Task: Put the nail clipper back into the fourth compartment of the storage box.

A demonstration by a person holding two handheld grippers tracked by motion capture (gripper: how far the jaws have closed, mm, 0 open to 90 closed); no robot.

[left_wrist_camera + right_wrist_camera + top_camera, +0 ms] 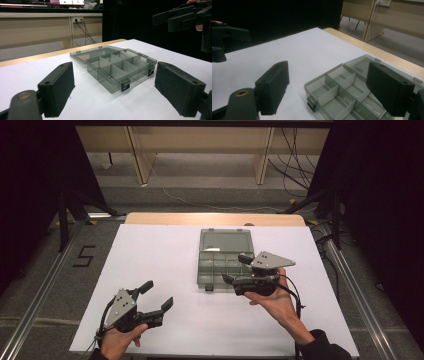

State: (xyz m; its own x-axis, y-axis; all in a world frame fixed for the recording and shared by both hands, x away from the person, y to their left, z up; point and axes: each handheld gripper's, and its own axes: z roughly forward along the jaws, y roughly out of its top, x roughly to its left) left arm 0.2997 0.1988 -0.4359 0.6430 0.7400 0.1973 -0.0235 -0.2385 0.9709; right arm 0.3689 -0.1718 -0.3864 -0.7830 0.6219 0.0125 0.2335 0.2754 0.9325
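A clear grey compartment box lies on the white table top, its lid folded back flat behind it. Its compartments look empty, and two black latches sit on its front wall. My right gripper hovers at the box's near right corner, jaws open with nothing between them. In the right gripper view the box lies below and between the open jaws of the right gripper. My left gripper stands open near the front edge, left of the box, aimed at the box.
The table's wooden far edge shows beyond the white sheet. Black curtains hang on both sides, and cables trail across the floor behind. Metal rails run along the floor beside the table. Wide bare sheet lies left of the box.
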